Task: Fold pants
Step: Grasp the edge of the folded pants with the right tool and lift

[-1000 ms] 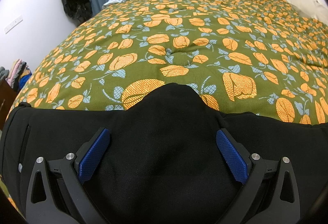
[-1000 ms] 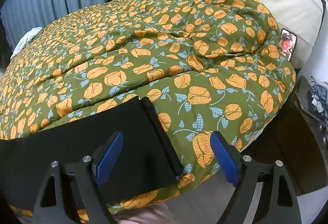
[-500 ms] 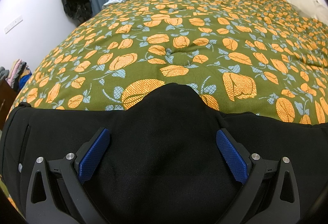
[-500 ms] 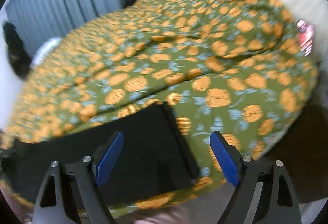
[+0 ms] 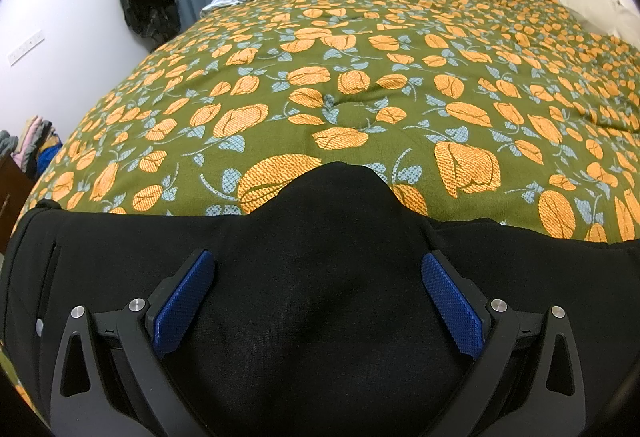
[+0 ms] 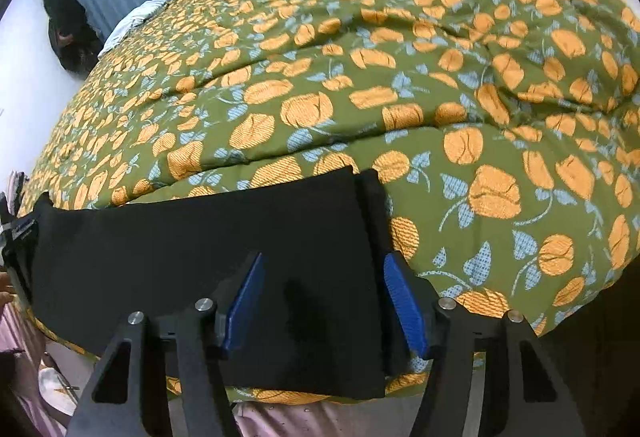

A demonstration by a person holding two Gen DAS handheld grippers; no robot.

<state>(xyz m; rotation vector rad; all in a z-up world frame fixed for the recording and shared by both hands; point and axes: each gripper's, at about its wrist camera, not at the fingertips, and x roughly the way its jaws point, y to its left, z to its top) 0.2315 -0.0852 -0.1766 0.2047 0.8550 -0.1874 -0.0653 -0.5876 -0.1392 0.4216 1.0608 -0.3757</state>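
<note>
Right now the pants lie flat along the near edge of the bed, their long axis running left to right, so both grippers meet them from the near side and point down and away over the cloth. The right gripper is the one at the leg end: the hem sits just inside its right finger, and the black fabric lies between the two blue pads. Its jaws have just been closing, yet a gap shows on each side, so they stand apart and press on nothing. The left gripper hovers over the waist end, near the crotch bulge, jaws wide apart and clamped on nothing, with cloth filling the space below them.

For a fold end to end, the right hand looks better placed, since the hem is directly under it and the waist lies far off to its left.

As for the pants themselves, they are plain black, matte and smooth, apparently already doubled leg on leg, with a slit pocket near the waist. Soft and limp, they will likely sag if lifted at one point.
</note>
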